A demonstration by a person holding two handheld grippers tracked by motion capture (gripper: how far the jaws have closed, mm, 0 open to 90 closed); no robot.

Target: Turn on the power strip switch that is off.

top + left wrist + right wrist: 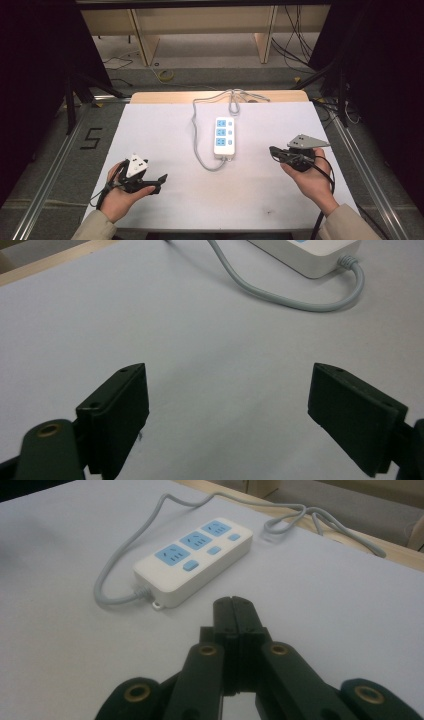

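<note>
A white power strip (225,137) with three blue sockets and blue switches lies in the middle of the white table sheet (165,130), its grey cable (197,145) looping off its near end and up to the back edge. My right gripper (272,150) hovers to the right of the strip, its jaws pressed together with nothing between them; in the right gripper view it (234,602) points at the strip (192,565). My left gripper (162,179) rests low at the front left, open and empty. In the left gripper view, the strip's end (320,257) and cable (280,295) lie beyond its wide-set pads (120,415).
The sheet covers a wooden table top (215,96) whose back edge shows beyond it. Metal rails (55,165) run along both sides. Wooden furniture legs (142,42) and loose cables (295,45) stand on the floor behind.
</note>
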